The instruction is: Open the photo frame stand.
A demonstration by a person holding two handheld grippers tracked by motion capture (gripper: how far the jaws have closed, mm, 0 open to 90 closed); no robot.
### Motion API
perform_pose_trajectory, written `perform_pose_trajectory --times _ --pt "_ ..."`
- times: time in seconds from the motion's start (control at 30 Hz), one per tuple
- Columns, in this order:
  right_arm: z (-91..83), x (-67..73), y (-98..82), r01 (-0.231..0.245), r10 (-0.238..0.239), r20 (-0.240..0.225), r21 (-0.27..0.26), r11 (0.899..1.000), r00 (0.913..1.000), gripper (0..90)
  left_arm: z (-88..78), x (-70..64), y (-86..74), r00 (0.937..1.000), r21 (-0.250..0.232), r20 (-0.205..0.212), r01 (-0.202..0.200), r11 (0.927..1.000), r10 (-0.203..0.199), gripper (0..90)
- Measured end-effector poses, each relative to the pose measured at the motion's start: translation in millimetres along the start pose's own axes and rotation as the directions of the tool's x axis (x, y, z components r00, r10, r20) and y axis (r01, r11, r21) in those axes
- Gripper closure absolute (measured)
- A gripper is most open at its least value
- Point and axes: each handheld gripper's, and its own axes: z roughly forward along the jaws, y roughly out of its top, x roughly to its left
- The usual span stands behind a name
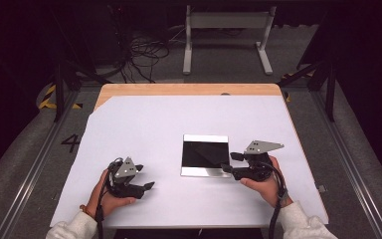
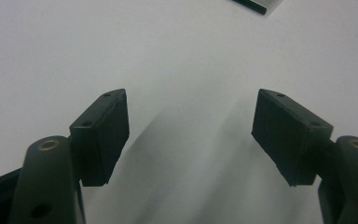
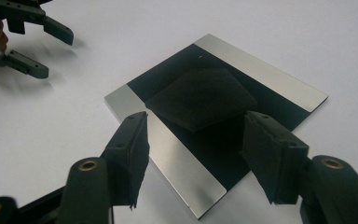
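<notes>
A square plate (image 1: 205, 138) with a black middle and silver bands along two edges lies on the white sheet, right of centre. On it rests a folded black cloth (image 3: 200, 95), one corner pointing toward my right gripper (image 3: 196, 126). That gripper (image 1: 230, 162) sits at the plate's near right corner. It is open, its jaws standing either side of the plate's near edge (image 3: 177, 158) without pressing on anything. My left gripper (image 1: 145, 176) rests on the sheet to the plate's left, open and empty (image 2: 191, 95). It also appears far off in the right gripper view (image 3: 55, 55).
The white sheet (image 1: 179, 114) covers most of a wooden table (image 1: 189, 89); a strip of wood shows along the far edge. Beyond the table stand a white metal frame (image 1: 226, 22) and loose cables (image 1: 144, 52) on the floor. A corner of the plate (image 2: 256, 4) shows in the left gripper view.
</notes>
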Motion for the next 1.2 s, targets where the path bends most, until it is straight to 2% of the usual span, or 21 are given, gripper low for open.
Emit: perform_pose_trajectory --times 0.17,0.3,0.47,0.6,0.9,1.0,1.1,1.2 --pt "2.7 -1.3 2.1 -0.037 0.037 -0.011 -0.016 0.999 0.9993 39.0 0.5 -0.7 0.0 1.0 0.005 0.003 0.002 1.0 -0.002 28.0" --pt "5.7 -2.4 4.0 -0.054 0.053 -0.011 -0.022 0.998 0.9985 37.6 0.7 -1.6 0.7 0.9999 0.009 0.013 -0.011 0.9999 0.011 28.3" --pt "8.5 -4.5 6.0 -0.081 0.082 0.022 -0.04 0.996 0.9964 34.6 2.2 -2.3 0.9 0.9998 0.012 0.013 -0.014 0.9998 0.013 28.3" --pt "9.9 -5.6 6.7 -0.101 0.102 0.024 -0.048 0.994 0.9945 32.6 2.1 -1.8 0.7 0.9999 0.011 0.01 -0.011 0.9999 0.01 28.2" --pt "18.7 -10.3 6.4 -0.176 0.176 -0.009 -0.054 0.983 0.9843 30.8 2.7 -2.0 0.8 0.9999 0.012 0.011 -0.013 0.9998 0.013 28.2" --pt "23.5 -13.7 4.5 -0.233 0.232 -0.03 -0.047 0.971 0.9723 30.8 2.4 -2.2 1.0 0.9999 0.009 0.012 -0.011 0.9999 0.011 28.1" --pt "27.4 -18.8 1.3 -0.301 0.299 -0.06 -0.045 0.952 0.9525 30.5 2.7 -2.1 1.0 0.9999 0.01 0.012 -0.01 0.9999 0.01 28.1" --pt "30.7 -23.3 -1.6 -0.343 0.338 -0.094 -0.042 0.938 0.9364 31.3 2.9 -2.4 1.1 0.9999 0.012 0.012 -0.011 0.9999 0.011 28.1"
